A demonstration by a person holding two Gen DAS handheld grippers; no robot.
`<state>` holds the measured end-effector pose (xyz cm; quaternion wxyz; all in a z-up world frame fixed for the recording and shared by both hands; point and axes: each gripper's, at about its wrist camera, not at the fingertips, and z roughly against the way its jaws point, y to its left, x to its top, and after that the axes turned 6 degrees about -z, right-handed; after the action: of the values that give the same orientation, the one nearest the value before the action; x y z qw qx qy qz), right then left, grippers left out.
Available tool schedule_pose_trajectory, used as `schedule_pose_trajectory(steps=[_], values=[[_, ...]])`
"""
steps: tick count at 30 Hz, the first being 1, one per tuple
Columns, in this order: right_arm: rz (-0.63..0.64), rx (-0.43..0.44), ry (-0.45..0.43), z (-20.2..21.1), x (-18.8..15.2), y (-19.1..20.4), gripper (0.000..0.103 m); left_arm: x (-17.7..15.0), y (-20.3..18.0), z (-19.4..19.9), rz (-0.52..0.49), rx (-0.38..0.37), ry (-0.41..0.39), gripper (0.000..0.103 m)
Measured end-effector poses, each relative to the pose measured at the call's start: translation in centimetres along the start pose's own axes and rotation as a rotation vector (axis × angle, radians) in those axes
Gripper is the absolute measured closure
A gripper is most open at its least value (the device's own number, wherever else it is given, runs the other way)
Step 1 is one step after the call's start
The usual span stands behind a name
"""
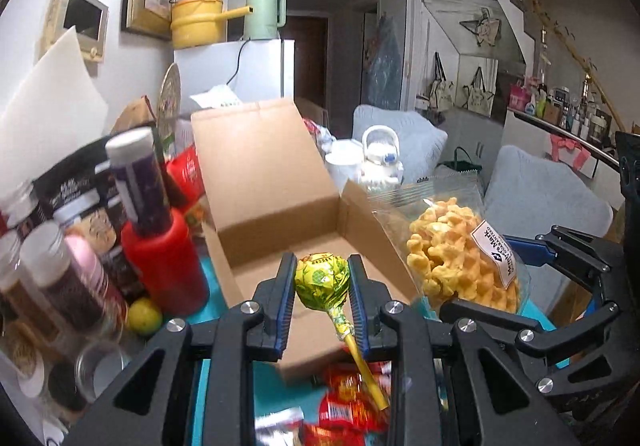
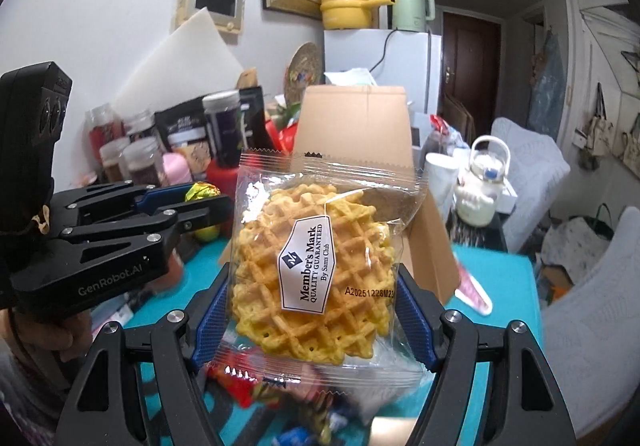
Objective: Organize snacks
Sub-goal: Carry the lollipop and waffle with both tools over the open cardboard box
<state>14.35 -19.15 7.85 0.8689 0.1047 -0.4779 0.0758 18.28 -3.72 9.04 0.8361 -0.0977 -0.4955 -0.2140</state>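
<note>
- Our left gripper (image 1: 322, 278) pinches one lollipop (image 1: 321, 278) by its wrapped green-yellow head, fingers pressed on both sides; the yellow stick hangs down and toward us, over the red packets.
- Our right gripper (image 2: 314, 286) clamps one waffle pack (image 2: 320, 266) across its width, the blue pads (image 2: 212, 310) pressing the clear wrapper's edges; the pack stands upright, facing the camera.
- Both snacks hang in the air just before the open box (image 1: 280, 230), which sits on the teal table (image 2: 504, 278) with its lid (image 1: 256, 150) tipped back.
- We judge the step to be carrying both snacks into the box. To do it well, we bring each one clear over the near wall before we let go, lollipop toward the left, waffle toward the right, so the two grippers do not crowd each other.
- We should lay the waffle flat and low; it looks brittle, and a hard squeeze or a drop could crack it.
- The lollipop's stick trails low, so it may catch the near wall as we cross.
- The box floor that shows is bare, with room for both.
- Count: one box, one lollipop, one waffle pack held.
- A heap of red packets (image 1: 352, 402) lies under the grippers, too blurred to count.
- Left of the box stand several jars and bottles (image 1: 160, 270); we cannot count them surely.
</note>
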Motion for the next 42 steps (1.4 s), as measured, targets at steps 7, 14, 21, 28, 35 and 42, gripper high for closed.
schedule_pose_trajectory(steps=[7,14,21,28,35,42], values=[[-0.003,-0.027,-0.024,-3.3,3.4,-1.7,0.028,3.0,1.1,-3.6,0.007,0.026,-0.026,0.078],[-0.016,-0.024,-0.031,-7.2,6.3,-3.7,0.028,5.2,2.7,-7.7,0.037,0.021,-0.034,0.078],[-0.071,-0.013,0.014,-12.3,7.4,-5.7,0.028,5.9,4.6,-12.2,0.066,0.035,-0.014,0.078],[-0.116,-0.025,0.095,-17.3,6.5,-7.3,0.028,5.2,6.2,-16.9,0.078,0.079,0.076,0.078],[-0.125,-0.036,0.184,-21.0,5.2,-8.0,0.028,3.8,7.1,-20.4,0.089,0.091,0.191,0.078],[-0.159,-0.012,0.261,-22.9,4.3,-8.8,0.027,3.1,7.6,-22.2,0.105,0.088,0.270,0.078]])
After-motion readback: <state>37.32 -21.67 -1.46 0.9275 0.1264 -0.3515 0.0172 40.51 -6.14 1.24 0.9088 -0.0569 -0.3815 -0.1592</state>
